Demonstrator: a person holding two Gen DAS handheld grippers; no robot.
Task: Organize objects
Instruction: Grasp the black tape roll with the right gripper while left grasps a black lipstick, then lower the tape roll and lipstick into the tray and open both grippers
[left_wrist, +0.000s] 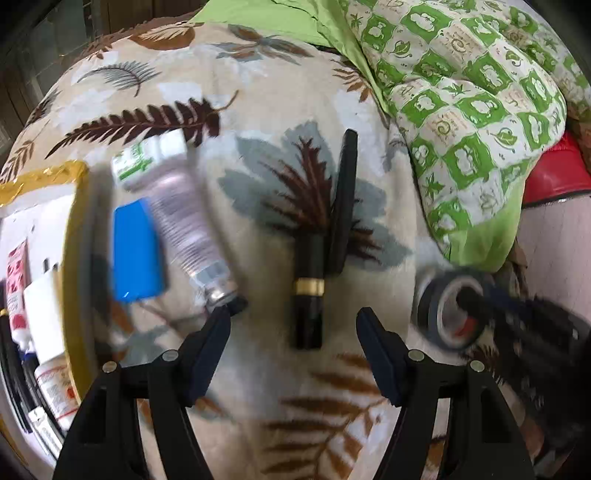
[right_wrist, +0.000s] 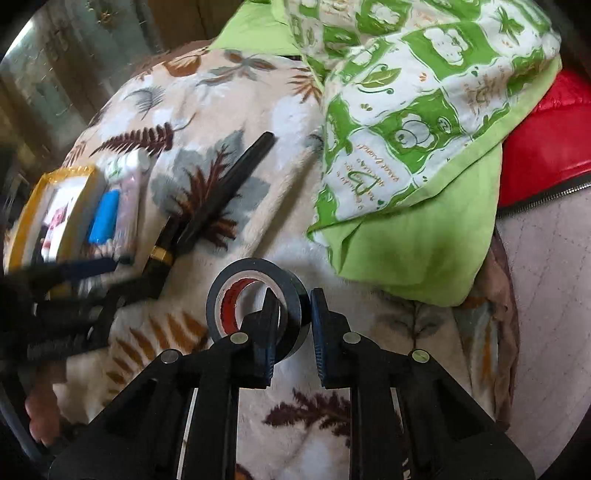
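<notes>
My left gripper (left_wrist: 293, 319) is open and empty, its jaws either side of a black tube with a gold band (left_wrist: 309, 295) on the leaf-print blanket. A black comb (left_wrist: 343, 203) lies beside the tube. A lilac tube (left_wrist: 184, 218), a blue item (left_wrist: 135, 251) and a green-white box (left_wrist: 147, 157) lie to the left. My right gripper (right_wrist: 291, 306) is shut on the wall of a black tape roll (right_wrist: 255, 306), one finger inside the core; it also shows in the left wrist view (left_wrist: 448, 310).
A yellow-rimmed box (left_wrist: 72, 258) holding several tubes and bottles sits at the left; it also shows in the right wrist view (right_wrist: 26, 225). A green patterned quilt (right_wrist: 424, 129) lies at the right. A red item (right_wrist: 546, 147) lies beyond it.
</notes>
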